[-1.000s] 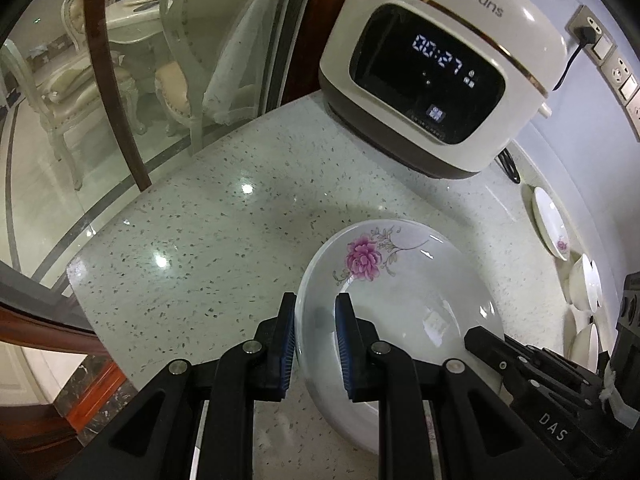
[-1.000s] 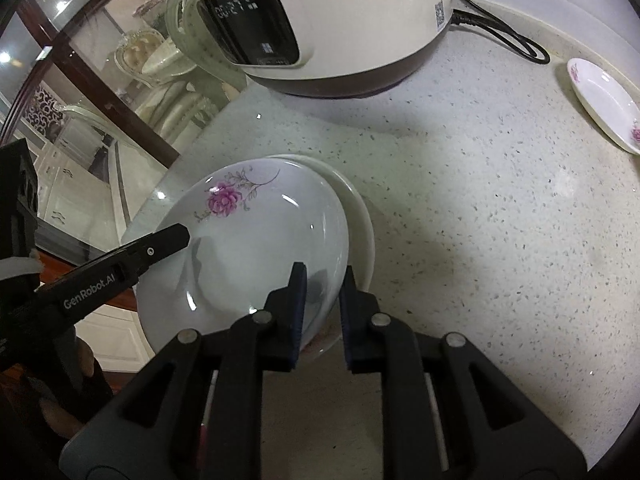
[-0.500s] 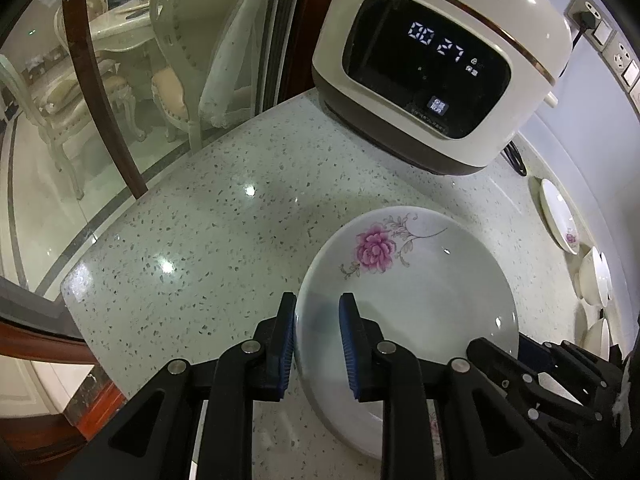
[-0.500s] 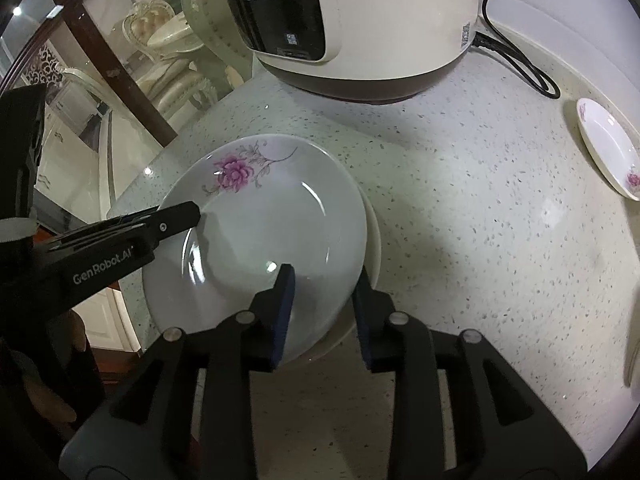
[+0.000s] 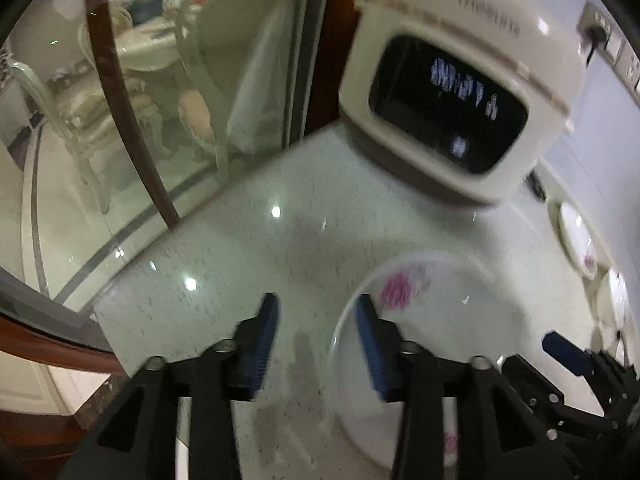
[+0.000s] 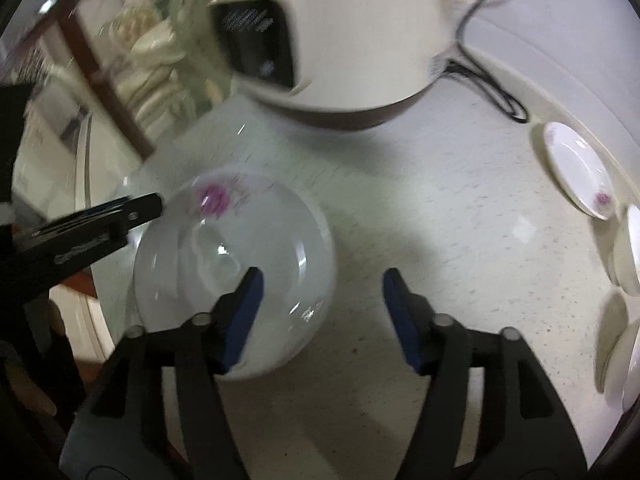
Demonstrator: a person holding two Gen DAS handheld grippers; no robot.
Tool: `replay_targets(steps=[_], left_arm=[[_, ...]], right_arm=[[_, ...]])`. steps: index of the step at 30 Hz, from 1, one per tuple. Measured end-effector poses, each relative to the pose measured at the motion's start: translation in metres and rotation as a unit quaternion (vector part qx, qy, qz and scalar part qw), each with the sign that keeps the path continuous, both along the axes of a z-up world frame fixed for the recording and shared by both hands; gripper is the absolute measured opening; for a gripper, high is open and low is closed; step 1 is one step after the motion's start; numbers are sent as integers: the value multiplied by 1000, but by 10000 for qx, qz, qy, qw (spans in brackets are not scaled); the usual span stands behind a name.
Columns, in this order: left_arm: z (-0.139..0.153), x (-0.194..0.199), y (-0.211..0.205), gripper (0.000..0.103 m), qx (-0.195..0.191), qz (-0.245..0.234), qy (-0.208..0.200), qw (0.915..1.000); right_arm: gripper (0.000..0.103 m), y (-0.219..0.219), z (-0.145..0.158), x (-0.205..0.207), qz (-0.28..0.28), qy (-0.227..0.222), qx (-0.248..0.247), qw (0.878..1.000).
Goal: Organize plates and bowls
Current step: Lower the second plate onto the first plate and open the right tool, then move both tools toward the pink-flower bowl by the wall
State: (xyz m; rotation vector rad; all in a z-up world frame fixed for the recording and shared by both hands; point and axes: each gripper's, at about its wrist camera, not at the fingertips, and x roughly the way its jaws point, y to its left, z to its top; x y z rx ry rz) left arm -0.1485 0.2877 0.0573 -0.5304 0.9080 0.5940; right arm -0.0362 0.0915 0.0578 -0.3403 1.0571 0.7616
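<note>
A white plate with a pink flower (image 5: 460, 320) (image 6: 240, 240) lies flat on the speckled counter (image 5: 248, 264), on top of another white plate whose rim (image 5: 420, 452) shows below it. My left gripper (image 5: 316, 320) is opening; the plate's left rim stands between its blue pads, which do not press on it. My right gripper (image 6: 324, 288) is opening too, straddling the plate's right rim without touching it. The picture is blurred by motion. The left gripper's fingertip (image 6: 136, 210) shows at the plate's far left.
A cream rice cooker (image 5: 460, 92) (image 6: 340, 40) stands behind the plates, its cable (image 6: 492, 92) running to the wall. A small flowered plate (image 6: 580, 176) and several bowls (image 6: 628, 248) line the right side. A glass partition (image 5: 140, 120) and the counter's edge lie to the left.
Both grippers have opened and let go of the flowered plate, which now rests on the plate beneath. Both views have shifted and blurred.
</note>
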Motion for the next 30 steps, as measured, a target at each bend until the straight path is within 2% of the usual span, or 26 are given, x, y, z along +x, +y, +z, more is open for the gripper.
replay_targets(steps=[1,2,8,10,18,21,23,30], left_arm=[[3,0,0,61,-13,-11,-96,10000],[5,1,-1,62,-55,-45,-203,9998],[8,22,-18,66,-384,-524,-464,9968],[10,28,-24,72,-452,-650,-535,9954],[24,65,-72,84,-527,-1415,-815,9852],[21,84,-92,84,-671,-1752,-721,9796],[15,97,-104,84,-897,-1915,-625,9754],[1,144,-128,84,-1359,-2004,-221,9700]], right_arm=[[70,-5,2,4,-116,18,75,9999],[70,-11,2,9,-283,81,157,9994],[70,-40,-2,25,-803,222,203,9963],[72,-50,-2,27,-931,222,204,9952],[77,-110,-4,50,-1714,310,238,9844],[79,-132,-7,54,-1955,365,224,9798],[80,-146,-9,57,-2102,400,205,9766],[80,-185,-16,67,-2471,492,176,9676]])
